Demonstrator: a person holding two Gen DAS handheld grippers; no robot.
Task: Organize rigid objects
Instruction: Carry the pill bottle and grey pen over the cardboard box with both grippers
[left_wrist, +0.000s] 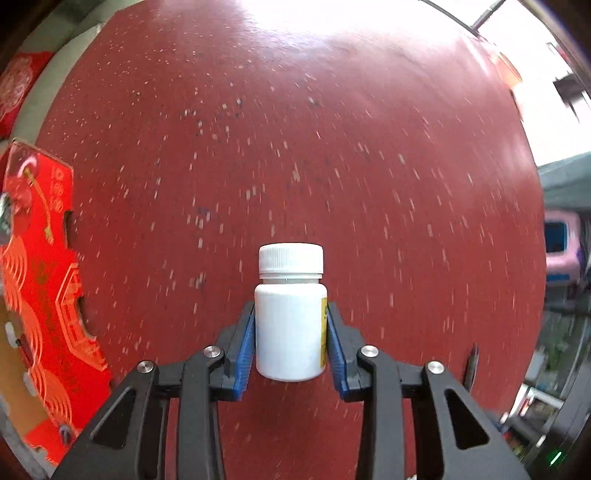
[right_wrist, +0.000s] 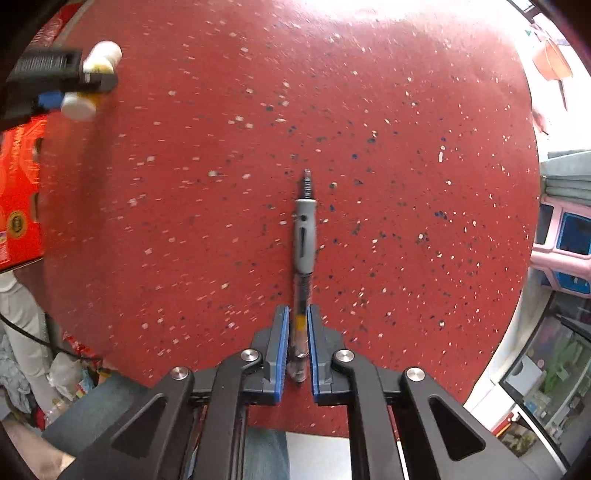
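Observation:
My left gripper (left_wrist: 291, 308) is shut on a white plastic bottle (left_wrist: 290, 325) with a ribbed white cap and a yellow label strip. It holds the bottle by the body above the red speckled table (left_wrist: 295, 129), both blue pads against its sides. In the right wrist view my right gripper (right_wrist: 298, 310) is shut on the clear rear end of a pen (right_wrist: 305, 232) with a grey grip, which points away along the table. At that view's top left, the left gripper (right_wrist: 92, 79) shows with the bottle (right_wrist: 78, 105) in it.
A red printed carton (left_wrist: 40, 277) stands at the table's left edge, also seen as the carton (right_wrist: 18, 192) in the right wrist view. The round table's edge curves down the right side, with a pink item (right_wrist: 565, 240) beyond it. A person's jeans (right_wrist: 266, 454) show below.

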